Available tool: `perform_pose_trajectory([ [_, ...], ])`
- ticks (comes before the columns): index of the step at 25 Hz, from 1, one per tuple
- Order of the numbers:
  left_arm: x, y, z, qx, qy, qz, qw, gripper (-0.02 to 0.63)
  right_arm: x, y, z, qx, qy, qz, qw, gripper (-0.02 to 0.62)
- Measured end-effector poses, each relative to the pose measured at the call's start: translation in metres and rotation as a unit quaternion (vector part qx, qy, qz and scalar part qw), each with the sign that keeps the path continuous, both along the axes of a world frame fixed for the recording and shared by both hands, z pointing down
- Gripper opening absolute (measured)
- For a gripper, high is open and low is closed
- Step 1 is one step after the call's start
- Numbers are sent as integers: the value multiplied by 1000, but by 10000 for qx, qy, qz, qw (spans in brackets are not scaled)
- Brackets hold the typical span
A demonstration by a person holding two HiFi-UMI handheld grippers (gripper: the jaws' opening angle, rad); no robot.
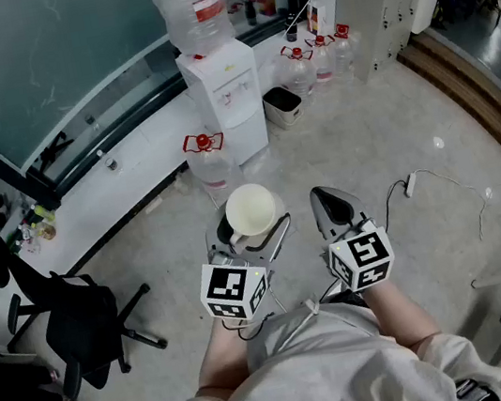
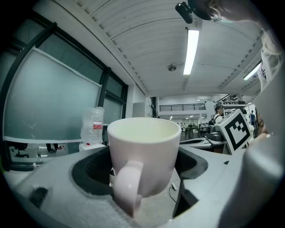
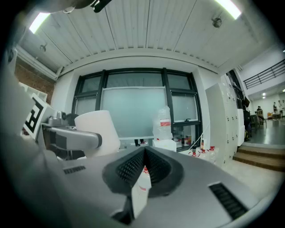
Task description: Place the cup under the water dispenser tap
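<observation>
The left tongs (image 1: 251,240) are grasping the white ceramic cup (image 2: 143,153) by its sides, holding it above the floor, well apart from the white water dispenser (image 1: 223,94). The right tongs (image 1: 330,205) are sitting clenched, empty.

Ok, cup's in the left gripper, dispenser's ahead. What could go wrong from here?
1. The left gripper holds the cup only by its round sides, jaws wide; a bump could tilt or slip it.
2. A spare bottle stands on the floor close by the water dispenser base, so the approach looks cramped and the gripper may knock it.
</observation>
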State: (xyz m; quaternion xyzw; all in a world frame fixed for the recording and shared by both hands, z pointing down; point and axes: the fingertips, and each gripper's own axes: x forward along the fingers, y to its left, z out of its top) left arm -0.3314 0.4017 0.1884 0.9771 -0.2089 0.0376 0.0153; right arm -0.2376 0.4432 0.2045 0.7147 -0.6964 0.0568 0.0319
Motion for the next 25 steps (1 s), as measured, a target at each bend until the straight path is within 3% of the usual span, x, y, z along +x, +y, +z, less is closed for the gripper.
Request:
perform_pose_trajectory([
  [12, -10, 10, -1, 15, 2, 88, 10000, 437, -14, 10, -3, 69, -286, 58, 9996, 28],
  [19, -12, 17, 6, -83, -31, 182, 9998, 437, -16, 11, 17, -203, -552, 57, 9983, 28],
  [25, -7, 10, 11, -210, 33, 18, 9998, 437, -4, 3, 25, -225, -708, -15, 9972, 28],
])
